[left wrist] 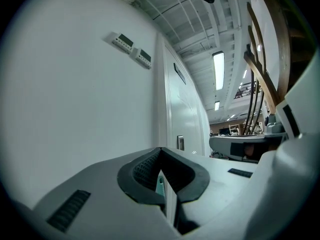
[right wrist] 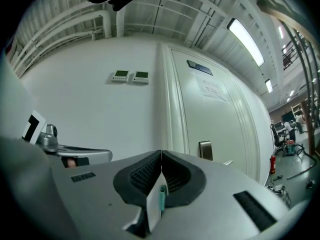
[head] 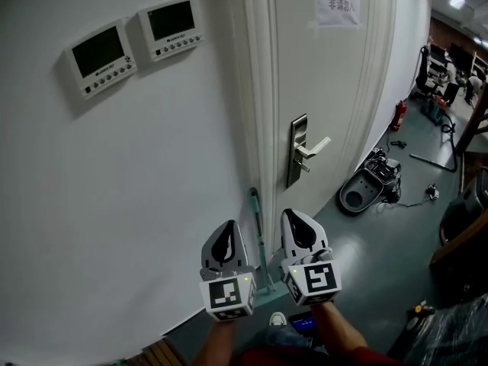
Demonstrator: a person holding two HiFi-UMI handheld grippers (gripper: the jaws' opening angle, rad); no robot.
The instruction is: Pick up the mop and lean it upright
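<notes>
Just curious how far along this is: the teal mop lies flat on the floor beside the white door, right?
Not flat: the head view shows the teal mop standing upright, leaned against the wall beside the white door.

Ahead of your fingers point(head: 223, 244): white wall point(head: 114, 189), two control panels point(head: 101, 58) high to their left. Right of your fingers: white door point(head: 335, 90), lever handle point(head: 309, 152), paper notice point(head: 336, 0). Farther right: grey floor point(head: 381, 235), red fire extinguisher point(head: 399, 115). Overhead: strip light point(right wrist: 244, 34).
</notes>
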